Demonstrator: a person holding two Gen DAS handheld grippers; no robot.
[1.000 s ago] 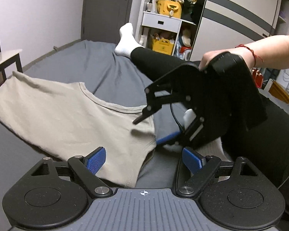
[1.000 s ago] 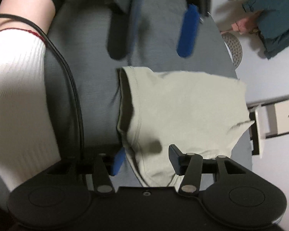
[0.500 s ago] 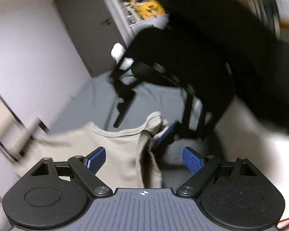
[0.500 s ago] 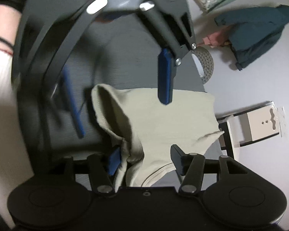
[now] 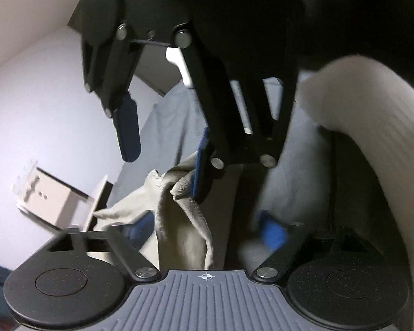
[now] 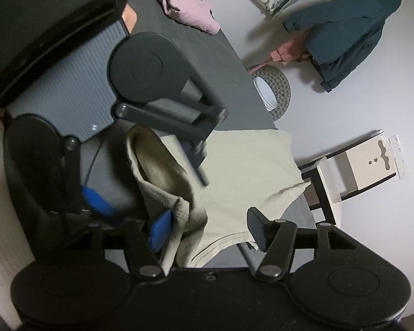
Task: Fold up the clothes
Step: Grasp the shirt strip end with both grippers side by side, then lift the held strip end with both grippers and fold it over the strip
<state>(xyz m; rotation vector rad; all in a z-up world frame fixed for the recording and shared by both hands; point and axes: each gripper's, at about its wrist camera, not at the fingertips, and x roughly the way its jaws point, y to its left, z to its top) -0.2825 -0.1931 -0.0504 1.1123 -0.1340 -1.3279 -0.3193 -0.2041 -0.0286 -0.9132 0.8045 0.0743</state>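
Note:
A beige sleeveless top lies on the grey bed, its near shoulder corner bunched and raised into a fold. My right gripper is open, and that fold rests against its blue left pad. In the left wrist view the same cloth stands between the wide-apart pads of my open left gripper. The two grippers face each other closely over this corner: the right gripper hangs just above, and the left gripper fills the upper left of the right wrist view.
A folded pink garment lies at the bed's far end. A dark teal jacket hangs on the wall above a round grey object. A white-and-black chair stands beside the bed. A person's white-socked leg is close on the right.
Both grippers have swung in close together over the top's near shoulder corner. That corner, flat on the bed a second ago, is now bunched and raised. Both stay open.

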